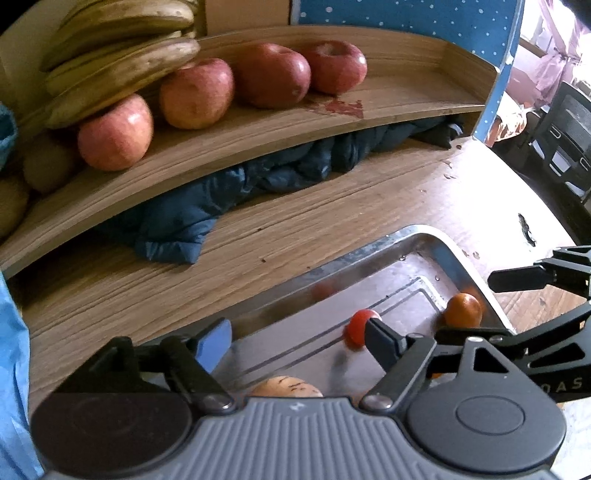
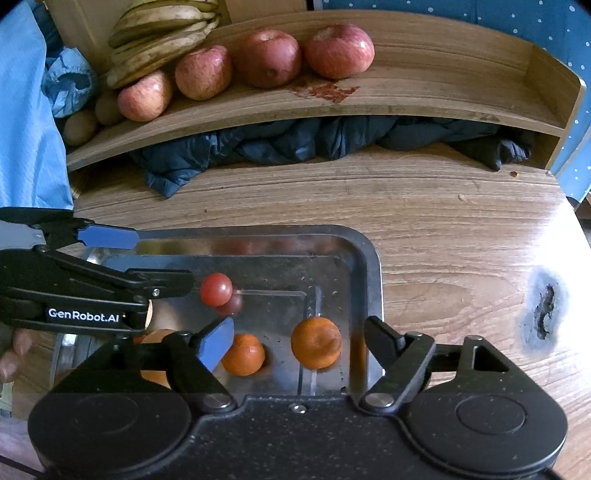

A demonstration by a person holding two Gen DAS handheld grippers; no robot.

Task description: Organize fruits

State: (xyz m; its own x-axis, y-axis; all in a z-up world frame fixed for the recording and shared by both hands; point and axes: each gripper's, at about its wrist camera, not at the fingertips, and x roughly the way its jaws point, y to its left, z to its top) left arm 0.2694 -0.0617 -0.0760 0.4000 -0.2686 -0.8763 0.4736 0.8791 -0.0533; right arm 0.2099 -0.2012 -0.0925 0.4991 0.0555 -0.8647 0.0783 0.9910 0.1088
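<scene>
Right wrist view: "GenRobot.AI" reads on the left gripper [image 2: 162, 264], jaws wide, empty; right gripper [image 2: 299, 339] likewise gapes over the tray [image 2: 371, 266]; scorched-looking mark [image 2: 543, 310], perhaps, right on the wood-grain bench [image 2: 443, 229].

Bare tabletop [image 2: 443, 206] beyond tray [image 2: 373, 266]

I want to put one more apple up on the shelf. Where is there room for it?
The right end of the wooden shelf is bare, from the rightmost apple to the end wall, past a reddish stain. The left end is crowded: four apples in a row, bananas on top, brown fruits beside them.
</scene>
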